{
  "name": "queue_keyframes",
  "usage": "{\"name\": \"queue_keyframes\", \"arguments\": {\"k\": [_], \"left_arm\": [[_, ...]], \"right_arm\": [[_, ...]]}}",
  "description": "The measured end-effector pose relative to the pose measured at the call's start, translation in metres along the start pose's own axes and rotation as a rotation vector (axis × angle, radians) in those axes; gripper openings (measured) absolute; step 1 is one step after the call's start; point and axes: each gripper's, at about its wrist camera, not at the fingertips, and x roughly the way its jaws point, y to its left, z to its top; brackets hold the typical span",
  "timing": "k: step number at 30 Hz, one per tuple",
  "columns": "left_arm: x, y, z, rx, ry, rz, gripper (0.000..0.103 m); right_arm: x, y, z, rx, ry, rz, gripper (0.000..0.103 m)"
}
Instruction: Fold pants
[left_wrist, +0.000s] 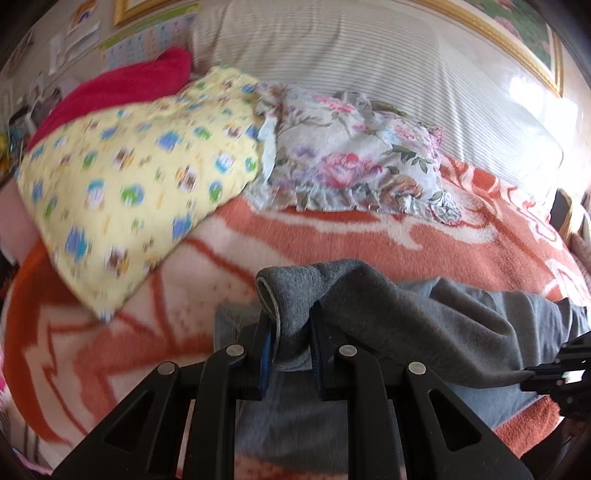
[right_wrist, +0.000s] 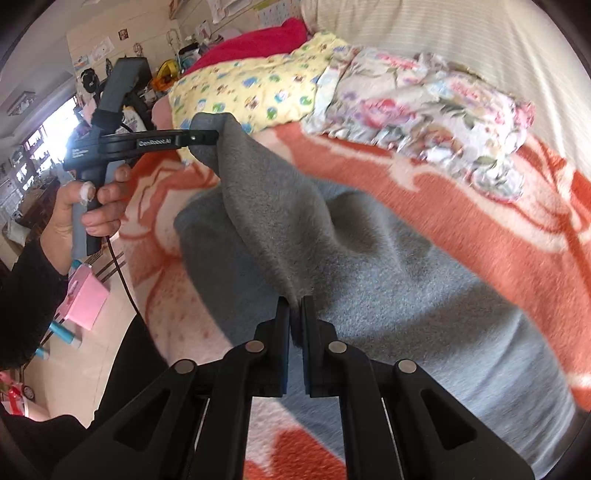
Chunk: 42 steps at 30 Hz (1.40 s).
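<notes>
Grey fleece pants (right_wrist: 369, 280) lifted by one edge above the bed, pinched at two spots.

Both tools are closed on cloth: the left gripper (left_wrist: 290, 332) holds a rolled hem corner between its fingers, and the right gripper (right_wrist: 295, 317) nips the same edge further along, fingers nearly together. To fold well, I'd judge both should travel level toward 12 o'clock, keeping the edge taut between them so it lands square on the layer beneath, releasing only once it lies flat. The pants look soft, thick and slightly fuzzy, darker on the raised flap, paler where they rest on the orange-and-cream blanket (right_wrist: 480, 206). A yellow printed quilt (left_wrist: 122, 177) and a floral pillow (left_wrist: 354, 162) lie well beyond, at 11 and 12 o'clock.
</notes>
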Motion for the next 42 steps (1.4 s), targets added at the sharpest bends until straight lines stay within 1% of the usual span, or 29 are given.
{"name": "queue_keyframes", "arguments": {"k": [7,12,13,14,15,16,17,18,19,20,23,26,28,31,32,34,36,38,39,41,42], "left_arm": [[-0.008,0.019,-0.04,-0.089,0.012,-0.022,0.016],[-0.001,0.03,-0.058,-0.113,-0.002,-0.038,0.018],[0.004,0.033,-0.06,-0.114,0.003,-0.042,0.02],[0.008,0.035,-0.062,-0.114,0.008,-0.051,0.023],[0.012,0.037,-0.064,-0.114,0.02,-0.053,0.028],[0.013,0.039,-0.066,-0.121,0.031,-0.049,0.037],[0.012,0.042,-0.069,-0.133,0.035,-0.051,0.042],[0.009,0.046,-0.072,-0.147,0.029,-0.056,0.049],[0.006,0.048,-0.074,-0.155,0.027,-0.057,0.055],[0.002,0.051,-0.076,-0.166,0.028,-0.058,0.057],[-0.007,0.056,-0.084,-0.213,0.051,-0.073,0.059],[-0.014,0.056,-0.089,-0.256,0.067,-0.068,0.059],[-0.02,0.056,-0.092,-0.306,0.072,-0.068,0.06],[-0.025,0.058,-0.096,-0.409,0.089,-0.101,0.062],[-0.025,0.058,-0.097,-0.455,0.1,-0.13,0.062],[-0.024,0.054,-0.096,-0.502,0.122,-0.177,0.062],[-0.023,0.047,-0.091,-0.523,0.134,-0.206,0.062],[-0.02,0.038,-0.083,-0.53,0.141,-0.212,0.063],[-0.018,0.035,-0.08,-0.535,0.141,-0.219,0.068],[-0.007,0.031,-0.075,-0.544,0.166,-0.172,0.07],[0.002,0.03,-0.074,-0.536,0.19,-0.121,0.07]], "right_arm": [[0.015,0.009,-0.019,0.021,0.043,0.038,0.006],[0.028,0.012,-0.027,0.03,0.079,0.073,0.006],[0.033,0.011,-0.029,0.036,0.091,0.08,0.007],[0.038,0.009,-0.031,0.047,0.101,0.087,0.01],[0.043,0.007,-0.032,0.06,0.119,0.088,0.011],[0.047,0.006,-0.034,0.072,0.137,0.087,0.014],[0.05,0.005,-0.035,0.085,0.151,0.094,0.022],[0.052,0.005,-0.036,0.096,0.159,0.113,0.025],[0.051,0.005,-0.037,0.1,0.157,0.129,0.03],[0.048,0.006,-0.037,0.097,0.149,0.134,0.034],[0.037,0.006,-0.03,0.094,0.108,0.14,0.035],[0.024,-0.001,-0.012,0.096,0.043,0.111,0.035],[0.016,-0.008,0.0,0.093,-0.004,0.086,0.035],[0.009,-0.024,0.025,0.083,-0.071,0.003,0.035],[0.009,-0.031,0.032,0.088,-0.083,-0.02,0.035],[0.015,-0.05,0.046,0.117,-0.092,-0.059,0.035],[0.021,-0.069,0.056,0.152,-0.101,-0.076,0.035],[0.03,-0.086,0.066,0.165,-0.104,-0.114,0.035],[0.035,-0.094,0.069,0.167,-0.097,-0.137,0.035],[0.05,-0.108,0.073,0.181,-0.069,-0.149,0.035],[0.058,-0.113,0.073,0.191,-0.042,-0.147,0.035]]}}
